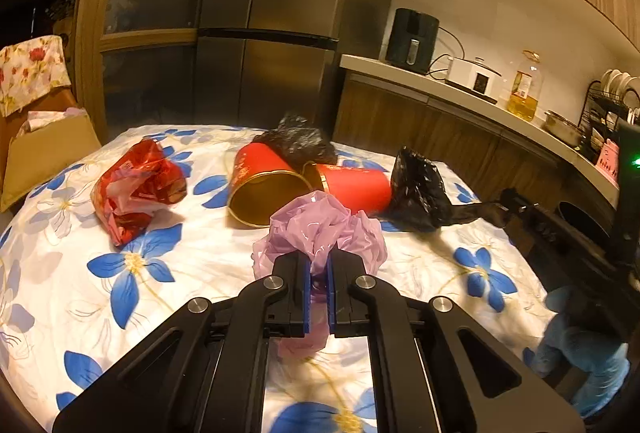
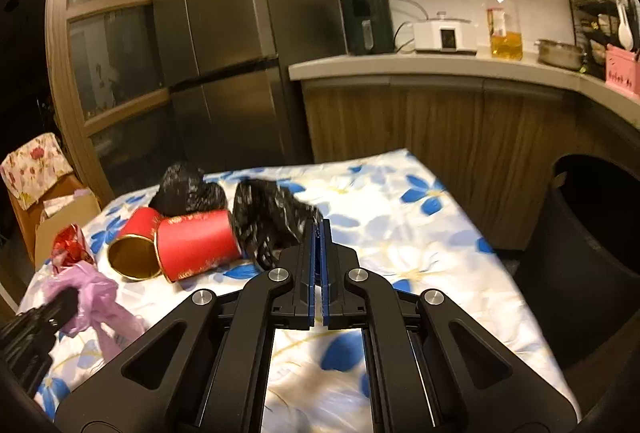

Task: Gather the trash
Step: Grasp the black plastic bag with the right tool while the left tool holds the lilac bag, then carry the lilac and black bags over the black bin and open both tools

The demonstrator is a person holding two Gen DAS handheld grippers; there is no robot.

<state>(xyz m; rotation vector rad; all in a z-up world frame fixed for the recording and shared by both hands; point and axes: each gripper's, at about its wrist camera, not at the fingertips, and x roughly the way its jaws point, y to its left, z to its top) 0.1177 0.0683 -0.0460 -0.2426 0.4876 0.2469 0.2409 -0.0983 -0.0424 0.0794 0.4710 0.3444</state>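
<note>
Thin black plastic is what we have in the right gripper (image 2: 319,233), jaws closed on a stretched corner of the black bag (image 2: 268,217) beside the red cups (image 2: 192,245). The left gripper (image 1: 319,273) is clamped on the crumpled purple bag (image 1: 320,225) above the flowered tablecloth (image 1: 200,273). We should lift slowly so the film doesn't slip, then carry both to the dark bin (image 2: 592,273) just off the table's right edge.

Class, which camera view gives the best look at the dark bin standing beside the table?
The right wrist view. There the dark bin fills the right side, with its open mouth and wall plainly visible beside the table. The left wrist view shows only a small dark part of it at the right edge.
</note>
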